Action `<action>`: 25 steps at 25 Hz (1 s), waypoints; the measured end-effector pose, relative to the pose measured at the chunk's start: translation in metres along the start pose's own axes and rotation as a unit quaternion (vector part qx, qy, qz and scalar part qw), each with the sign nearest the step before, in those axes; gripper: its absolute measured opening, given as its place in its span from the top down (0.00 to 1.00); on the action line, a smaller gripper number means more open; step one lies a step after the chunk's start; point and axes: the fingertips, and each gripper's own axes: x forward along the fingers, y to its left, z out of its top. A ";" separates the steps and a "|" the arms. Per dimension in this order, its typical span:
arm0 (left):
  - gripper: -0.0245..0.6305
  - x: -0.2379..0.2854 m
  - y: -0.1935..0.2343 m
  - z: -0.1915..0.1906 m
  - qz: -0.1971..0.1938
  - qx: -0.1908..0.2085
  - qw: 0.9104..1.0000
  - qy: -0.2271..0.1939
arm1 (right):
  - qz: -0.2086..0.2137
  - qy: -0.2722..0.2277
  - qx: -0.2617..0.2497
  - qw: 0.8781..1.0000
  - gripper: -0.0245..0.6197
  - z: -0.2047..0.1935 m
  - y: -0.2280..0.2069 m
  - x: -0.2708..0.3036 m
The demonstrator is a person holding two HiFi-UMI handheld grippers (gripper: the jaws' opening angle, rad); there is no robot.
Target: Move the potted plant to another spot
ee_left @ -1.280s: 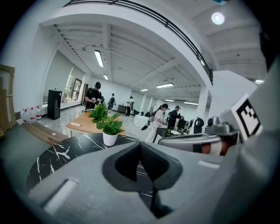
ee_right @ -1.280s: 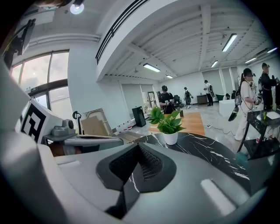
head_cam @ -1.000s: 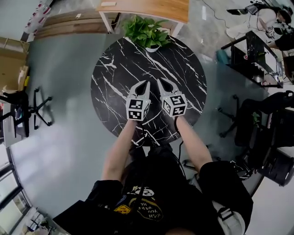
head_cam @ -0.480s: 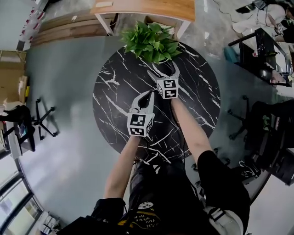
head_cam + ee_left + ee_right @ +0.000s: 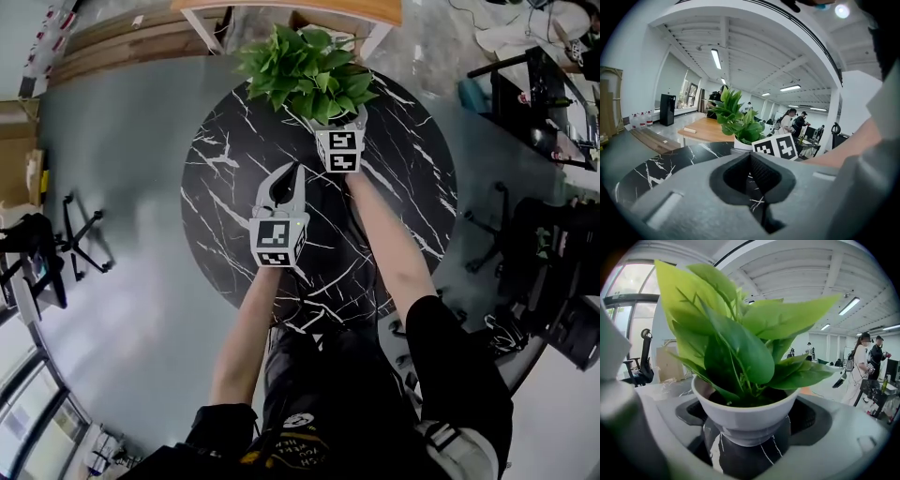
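One potted plant [image 5: 305, 67] inside just-opened right hand-held gripper [image 5: 337, 119], left hand-held gripper [image 5: 292, 172] closed, empty

Grey floor [image 5: 131, 141], black marble table [image 5: 225, 159]

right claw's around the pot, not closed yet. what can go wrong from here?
1. Right claw, jaws just opened, flanks the pot low, where it tapers; closing there might let it slip or tilt.
2. The pot stands near the far edge of the table; a forward nudge could push it off.
3. Leaves overhang the claw and may get pinched.
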 end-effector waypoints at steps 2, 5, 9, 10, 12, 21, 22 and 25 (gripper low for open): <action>0.96 0.001 0.006 0.002 0.004 0.000 1.000 -0.001 | 0.000 0.004 -0.004 1.000 0.16 -0.003 -0.001 -0.003; 0.96 0.003 0.006 0.003 0.005 0.002 1.000 0.000 | -0.004 0.010 0.000 1.000 0.16 -0.008 -0.010 -0.011; 0.96 0.010 -0.015 0.005 -0.009 0.008 1.000 0.000 | -0.031 0.019 0.012 0.999 0.16 -0.017 -0.049 -0.034; 0.96 0.012 -0.023 0.005 -0.017 0.010 1.000 0.000 | -0.044 0.024 0.016 0.999 0.16 -0.021 -0.063 -0.043; 0.96 0.015 -0.042 0.004 -0.032 0.015 0.999 0.002 | -0.072 0.032 0.027 0.997 0.16 -0.032 -0.097 -0.063; 0.96 0.015 -0.109 -0.015 -0.071 0.005 0.997 0.007 | -0.198 0.045 0.079 0.976 0.16 -0.077 -0.238 -0.180; 0.96 0.013 -0.113 -0.018 -0.072 0.004 0.997 0.008 | -0.208 0.047 0.085 0.973 0.16 -0.082 -0.246 -0.193; 0.96 0.006 -0.129 -0.025 -0.078 0.006 0.997 0.011 | -0.225 0.051 0.098 0.968 0.16 -0.097 -0.263 -0.225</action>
